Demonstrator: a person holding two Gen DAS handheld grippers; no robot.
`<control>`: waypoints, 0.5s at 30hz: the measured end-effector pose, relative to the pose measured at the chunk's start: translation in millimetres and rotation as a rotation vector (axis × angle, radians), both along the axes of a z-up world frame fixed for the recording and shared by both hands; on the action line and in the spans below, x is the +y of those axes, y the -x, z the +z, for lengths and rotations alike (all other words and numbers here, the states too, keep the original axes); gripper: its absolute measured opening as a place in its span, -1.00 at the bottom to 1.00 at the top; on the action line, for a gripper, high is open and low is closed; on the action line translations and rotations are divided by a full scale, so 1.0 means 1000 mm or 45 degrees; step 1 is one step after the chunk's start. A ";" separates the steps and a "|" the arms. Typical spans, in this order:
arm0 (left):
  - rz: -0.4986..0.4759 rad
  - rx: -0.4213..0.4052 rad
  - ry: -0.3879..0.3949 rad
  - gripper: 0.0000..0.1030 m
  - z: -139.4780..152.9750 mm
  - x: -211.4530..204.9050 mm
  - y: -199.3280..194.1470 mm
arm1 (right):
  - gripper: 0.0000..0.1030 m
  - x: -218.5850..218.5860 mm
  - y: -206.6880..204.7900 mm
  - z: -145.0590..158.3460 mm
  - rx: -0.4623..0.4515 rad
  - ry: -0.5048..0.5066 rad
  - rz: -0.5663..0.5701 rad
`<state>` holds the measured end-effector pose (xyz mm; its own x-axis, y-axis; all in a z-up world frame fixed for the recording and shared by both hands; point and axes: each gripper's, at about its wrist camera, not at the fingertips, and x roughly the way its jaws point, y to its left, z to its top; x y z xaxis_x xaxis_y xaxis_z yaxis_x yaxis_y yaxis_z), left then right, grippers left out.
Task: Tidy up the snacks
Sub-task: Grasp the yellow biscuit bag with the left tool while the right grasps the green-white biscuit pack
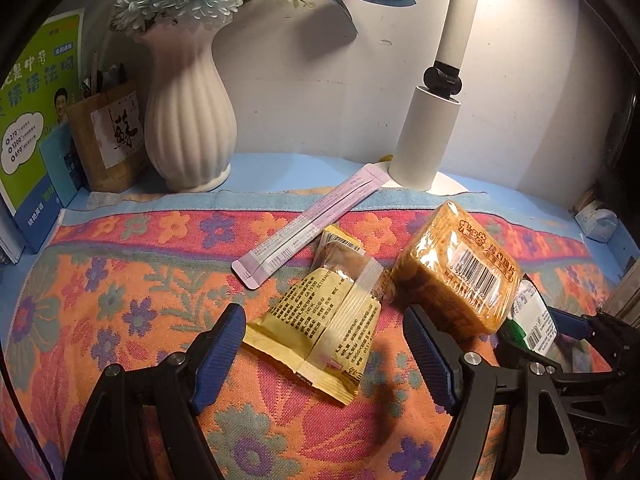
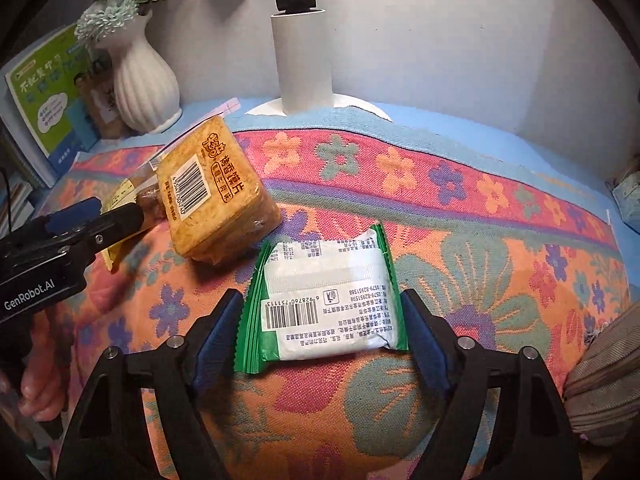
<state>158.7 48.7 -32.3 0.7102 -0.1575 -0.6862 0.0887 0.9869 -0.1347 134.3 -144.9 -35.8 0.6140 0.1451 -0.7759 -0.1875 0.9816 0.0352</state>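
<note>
Left wrist view: my left gripper (image 1: 324,354) tilts down over the floral cloth (image 1: 120,300), jaws spread wide, pinching nothing. The yellow snack packet (image 1: 320,320) lies flat between my fingers, clear of both pads. The orange cracker pack (image 1: 460,268) sits just beyond my right finger, the pink stick sachet (image 1: 312,226) farther ahead.

Right wrist view: my right gripper (image 2: 322,340) angles down too, jaws apart. The green-and-white wrapped snack (image 2: 324,300) lies between the pads; I cannot tell if they touch it. The cracker pack is ahead-left
</note>
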 end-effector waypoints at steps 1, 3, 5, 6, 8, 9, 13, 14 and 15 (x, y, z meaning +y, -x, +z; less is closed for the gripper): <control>-0.003 0.001 -0.006 0.51 0.000 -0.001 0.000 | 0.39 -0.001 0.000 0.000 -0.004 -0.004 0.000; -0.007 0.002 -0.016 0.51 -0.001 -0.003 0.000 | 0.26 -0.003 0.001 0.001 -0.011 -0.012 -0.001; -0.004 0.008 -0.034 0.51 -0.001 -0.005 0.000 | 0.18 -0.002 0.004 0.002 -0.014 -0.012 0.012; -0.005 0.013 -0.043 0.51 -0.002 -0.006 -0.001 | 0.15 0.000 0.005 0.002 -0.014 -0.016 0.030; -0.012 0.025 -0.057 0.51 -0.004 -0.007 -0.002 | 0.11 0.000 0.006 0.002 -0.014 -0.034 0.059; -0.019 0.035 -0.051 0.51 -0.004 -0.007 -0.003 | 0.11 0.001 0.006 0.003 -0.014 -0.034 0.060; -0.019 0.074 0.013 0.52 -0.007 -0.001 -0.006 | 0.10 0.000 0.005 0.002 -0.013 -0.043 0.058; -0.011 0.081 0.013 0.51 -0.008 0.000 -0.007 | 0.10 0.000 0.007 0.002 -0.014 -0.044 0.057; -0.004 0.087 0.009 0.48 -0.008 0.001 -0.008 | 0.09 -0.001 0.007 0.002 -0.014 -0.045 0.057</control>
<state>167.1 49.2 -40.7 0.6614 -0.1644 -0.7318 0.0822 0.9857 -0.1471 127.4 -145.6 -33.4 0.6146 0.1998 -0.7631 -0.2315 0.9705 0.0677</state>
